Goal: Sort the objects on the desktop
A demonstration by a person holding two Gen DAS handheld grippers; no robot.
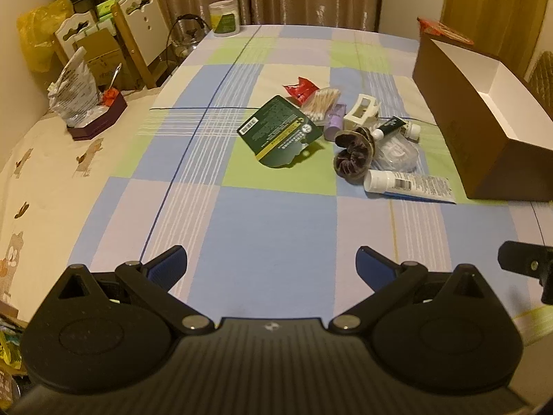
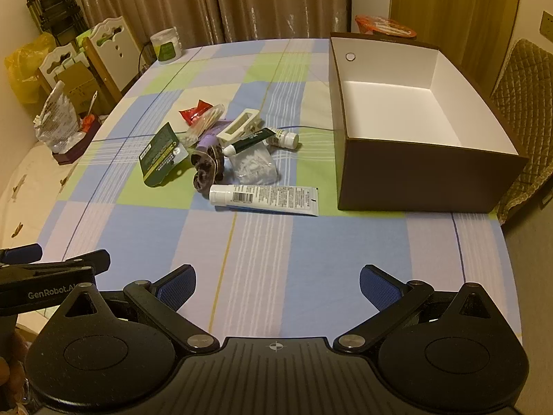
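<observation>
Two claws, left claw (image 1: pixel 272 263) and right claw (image 2: pixel 277 283), hang wide and empty short of the small-item heap, with its white barcoded tube (image 2: pixel 264 199) nearest, left of the open brown cardboard box (image 2: pixel 414 173), its white inside bare; likely a pick-and-box stage.

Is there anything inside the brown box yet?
No. In the right wrist view the brown box shows only its bare white floor and walls, while the items, like the white tube, lie on the table.
</observation>
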